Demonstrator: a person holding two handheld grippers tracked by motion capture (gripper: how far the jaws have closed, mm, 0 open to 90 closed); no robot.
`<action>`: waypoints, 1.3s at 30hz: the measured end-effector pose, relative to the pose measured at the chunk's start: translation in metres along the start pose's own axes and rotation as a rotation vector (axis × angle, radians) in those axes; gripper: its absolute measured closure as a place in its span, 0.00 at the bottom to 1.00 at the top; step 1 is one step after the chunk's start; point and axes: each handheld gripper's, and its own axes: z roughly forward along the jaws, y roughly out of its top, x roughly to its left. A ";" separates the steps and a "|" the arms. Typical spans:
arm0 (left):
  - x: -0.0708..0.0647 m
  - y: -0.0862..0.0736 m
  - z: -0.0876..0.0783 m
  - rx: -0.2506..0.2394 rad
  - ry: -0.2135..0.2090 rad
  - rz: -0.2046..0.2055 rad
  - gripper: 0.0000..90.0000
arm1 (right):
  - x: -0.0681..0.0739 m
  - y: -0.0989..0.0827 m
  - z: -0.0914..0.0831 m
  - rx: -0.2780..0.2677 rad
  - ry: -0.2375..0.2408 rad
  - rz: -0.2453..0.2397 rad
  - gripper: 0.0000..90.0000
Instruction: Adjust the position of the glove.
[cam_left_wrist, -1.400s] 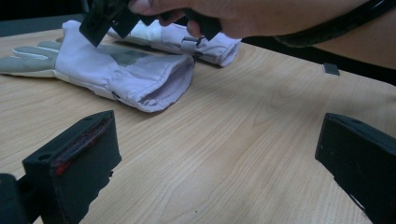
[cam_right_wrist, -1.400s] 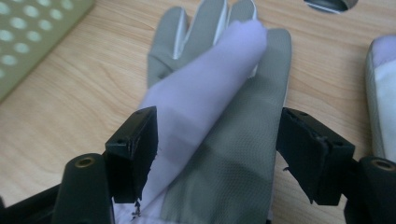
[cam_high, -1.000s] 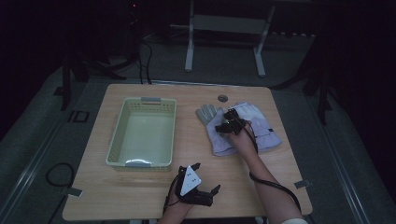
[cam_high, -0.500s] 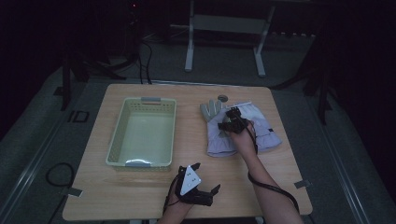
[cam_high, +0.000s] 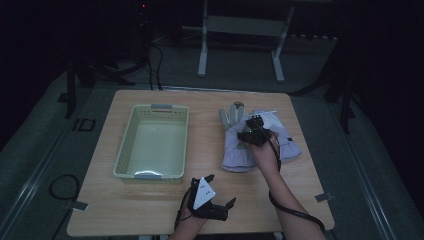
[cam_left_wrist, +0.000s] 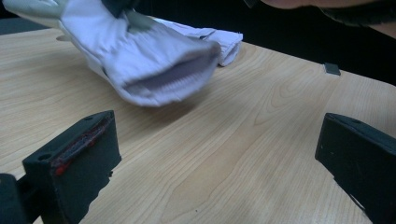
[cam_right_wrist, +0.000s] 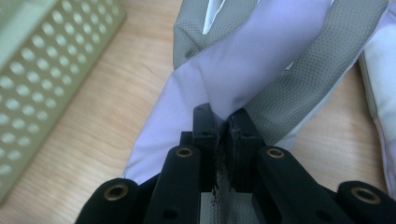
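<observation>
A white glove with grey fingers lies right of the table's middle, and my right gripper is shut on it. In the right gripper view the jaws pinch a fold of its white fabric, which is drawn up off the wood. In the left gripper view its open cuff hangs just above the table. A second white glove lies flat beside it on the right. My left gripper rests near the front edge, open with nothing between its jaws.
A pale green perforated basket stands to the left of the gloves, with nothing in it. A small dark round thing lies by the glove's fingertips. A bit of tape marks the table's right front corner.
My right gripper has risen a little and shifted right with the glove in it, so the glove's middle has come up off the table. The left gripper has kept still.
</observation>
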 end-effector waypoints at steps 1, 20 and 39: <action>0.000 0.000 0.000 0.000 0.000 -0.001 0.00 | 0.000 -0.002 0.000 -0.001 -0.003 0.008 0.93; 0.000 0.000 0.000 0.000 -0.002 -0.002 0.00 | -0.006 -0.025 0.037 0.061 -0.028 0.034 0.82; 0.000 0.000 0.000 0.001 0.001 -0.004 0.00 | -0.093 -0.007 -0.028 -0.044 -0.102 -0.088 0.55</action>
